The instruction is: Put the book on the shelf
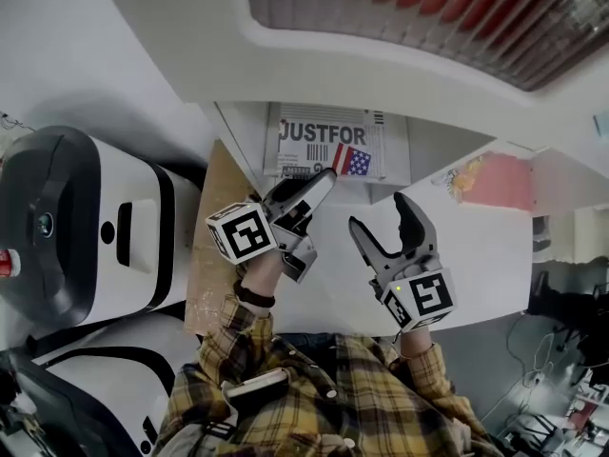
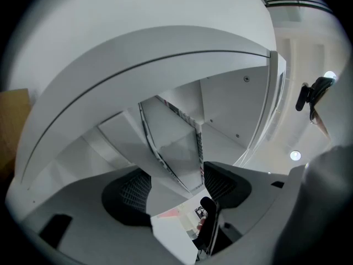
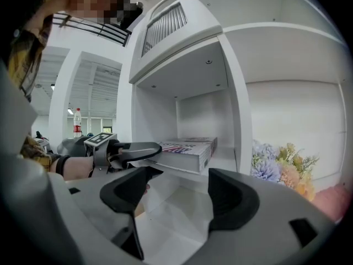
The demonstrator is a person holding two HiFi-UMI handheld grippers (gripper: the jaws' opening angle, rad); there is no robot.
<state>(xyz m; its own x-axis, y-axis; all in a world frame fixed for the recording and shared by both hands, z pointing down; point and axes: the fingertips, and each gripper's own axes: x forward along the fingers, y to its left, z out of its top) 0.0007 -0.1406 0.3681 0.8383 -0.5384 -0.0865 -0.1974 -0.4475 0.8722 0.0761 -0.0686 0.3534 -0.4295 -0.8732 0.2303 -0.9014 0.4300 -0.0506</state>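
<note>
Forearm stretched forward, the left tongs (image 1: 326,176) clasp the near edge of the book (image 1: 324,136), which lies flat on the shelf (image 3: 237,93). The right tongs (image 1: 381,214) hover just beside them, spread wide and empty.

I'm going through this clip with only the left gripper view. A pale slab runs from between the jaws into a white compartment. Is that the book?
Observer: Yes. The head view shows the book cover up, printed JUSTFOR, with the left gripper closed on its near edge.
Operator: Is it actually in the shelf?
Observer: The right gripper view shows it lying flat inside a compartment of the shelf, seemingly resting on that compartment's floor.
Operator: And the other gripper?
Observer: In the head view the right gripper is open and empty, beside the left one and clear of the book.
</note>
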